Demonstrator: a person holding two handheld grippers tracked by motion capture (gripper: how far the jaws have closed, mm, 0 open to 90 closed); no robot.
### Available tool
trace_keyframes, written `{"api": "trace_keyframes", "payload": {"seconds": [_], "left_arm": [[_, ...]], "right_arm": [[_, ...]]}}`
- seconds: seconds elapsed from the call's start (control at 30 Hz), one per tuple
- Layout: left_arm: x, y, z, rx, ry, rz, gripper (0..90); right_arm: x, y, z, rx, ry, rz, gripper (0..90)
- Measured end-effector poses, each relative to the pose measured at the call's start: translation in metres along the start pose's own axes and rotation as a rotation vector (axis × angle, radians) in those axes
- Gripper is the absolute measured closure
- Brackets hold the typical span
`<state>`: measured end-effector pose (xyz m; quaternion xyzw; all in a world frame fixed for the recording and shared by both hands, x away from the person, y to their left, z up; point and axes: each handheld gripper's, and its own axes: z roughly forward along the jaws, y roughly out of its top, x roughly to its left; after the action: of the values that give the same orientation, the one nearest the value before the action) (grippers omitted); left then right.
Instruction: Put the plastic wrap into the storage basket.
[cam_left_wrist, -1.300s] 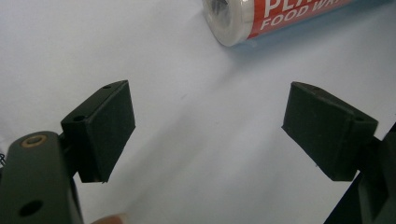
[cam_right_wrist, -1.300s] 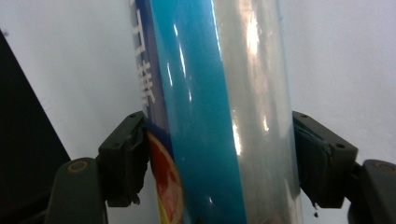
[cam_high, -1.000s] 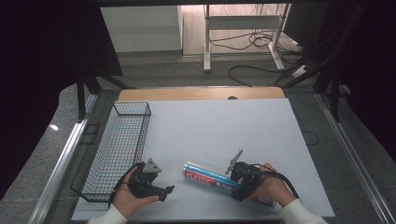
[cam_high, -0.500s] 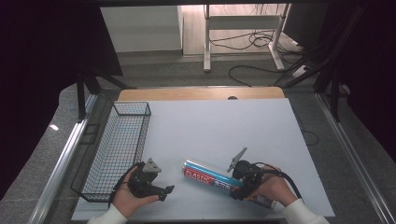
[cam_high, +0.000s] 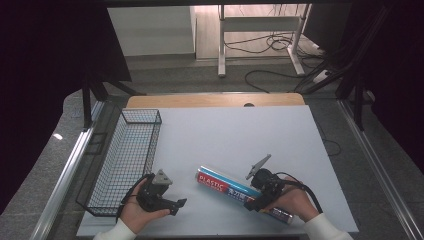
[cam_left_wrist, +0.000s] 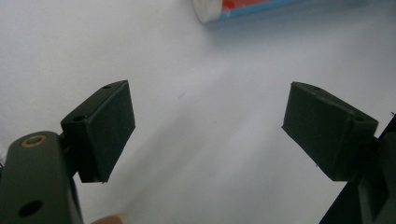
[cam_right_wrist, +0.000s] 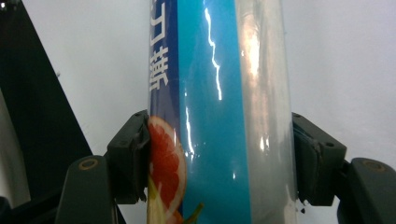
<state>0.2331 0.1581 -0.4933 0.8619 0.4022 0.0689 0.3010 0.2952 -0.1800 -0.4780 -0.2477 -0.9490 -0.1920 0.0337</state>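
Note:
A long roll of plastic wrap (cam_high: 235, 188) with a red and blue label lies on the white table, slanting toward the near right. My right gripper (cam_high: 254, 202) is shut on the roll (cam_right_wrist: 219, 140), both pads pressed against its sides, having just closed that last bit onto it. My left gripper (cam_high: 175, 206) rests near the table's front left with its jaws apart and nothing between them (cam_left_wrist: 208, 135). The white end of the roll (cam_left_wrist: 210, 9) lies beyond it in the left gripper view.
A black wire basket (cam_high: 125, 160) stands along the table's left edge, close to my left hand. The white table (cam_high: 235, 130) stretches bare behind the roll. Cables and a desk frame (cam_high: 260, 30) lie on the floor beyond.
The right hand has shifted slightly toward the near right along the roll and its jaws have closed on it. The left hand has stayed still.

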Motion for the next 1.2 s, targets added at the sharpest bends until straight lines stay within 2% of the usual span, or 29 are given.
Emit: {"api": "trace_keyframes", "payload": {"seconds": [0.03, 0.07, 0.1, 0.13, 0.17, 0.23, 0.27, 0.3, 0.33, 0.37, 0.47, 0.57, 0.67, 0.83, 0.97, 1.07, 1.2], "left_arm": [[0.0, 0.0, 0.0, -0.001, -0.001, -0.001, 16.7], [0.0, 0.0, 0.0, -0.003, -0.001, -0.002, 16.7], [0.0, 0.0, -0.001, -0.006, -0.003, -0.003, 16.7], [0.0, 0.0, -0.001, -0.009, -0.003, -0.004, 16.7], [0.0, 0.0, -0.001, -0.012, -0.004, -0.004, 16.7], [0.0, 0.001, -0.002, -0.017, -0.006, -0.004, 16.6], [0.0, 0.001, -0.002, -0.024, -0.005, -0.009, 16.6], [0.0, 0.001, -0.002, -0.027, -0.008, -0.007, 16.6], [-0.001, 0.001, -0.003, -0.032, -0.009, -0.007, 16.6], [-0.001, 0.001, -0.003, -0.032, -0.009, -0.007, 16.6], [-0.001, 0.002, -0.003, -0.037, -0.013, -0.006, 16.6], [-0.001, 0.003, -0.003, -0.046, -0.021, -0.009, 16.5], [0.0, 0.005, -0.005, -0.073, -0.03, -0.02, 16.4], [0.001, 0.008, -0.01, -0.154, -0.061, -0.065, 16.2], [0.004, 0.013, -0.013, -0.231, -0.115, -0.11, 16.2], [0.005, 0.016, -0.014, -0.269, -0.159, -0.14, 16.2], [0.007, 0.02, -0.012, -0.311, -0.253, -0.2, 15.1]], "right_arm": [[0.0, 0.0, -0.001, -0.011, 0.002, 0.004, 32.4], [0.0, 0.0, -0.004, -0.044, 0.011, 0.014, 32.4], [0.0, 0.0, -0.004, -0.044, 0.011, 0.014, 32.4], [0.001, 0.0, -0.008, -0.087, 0.031, 0.026, 32.4], [0.001, 0.0, -0.008, -0.087, 0.031, 0.026, 32.4], [0.002, 0.0, -0.012, -0.131, 0.042, 0.036, 32.4], [0.003, 0.0, -0.017, -0.173, 0.056, 0.048, 32.4], [0.003, 0.0, -0.017, -0.173, 0.056, 0.048, 32.4], [0.004, 0.0, -0.02, -0.213, 0.076, 0.058, 32.4], [0.004, 0.0, -0.02, -0.213, 0.076, 0.058, 32.4], [0.003, 0.0, -0.024, -0.261, 0.119, 0.065, 32.4], [0.005, 0.0, -0.026, -0.29, 0.137, 0.06, 32.4], [0.007, -0.001, -0.027, -0.313, 0.152, 0.074, 32.5], [0.008, -0.001, -0.028, -0.365, 0.179, 0.101, 32.5], [0.008, 0.0, -0.028, -0.406, 0.204, 0.146, 32.5], [0.009, 0.0, -0.026, -0.426, 0.211, 0.172, 32.5], [0.008, 0.0, -0.024, -0.446, 0.225, 0.207, 32.5]]}}
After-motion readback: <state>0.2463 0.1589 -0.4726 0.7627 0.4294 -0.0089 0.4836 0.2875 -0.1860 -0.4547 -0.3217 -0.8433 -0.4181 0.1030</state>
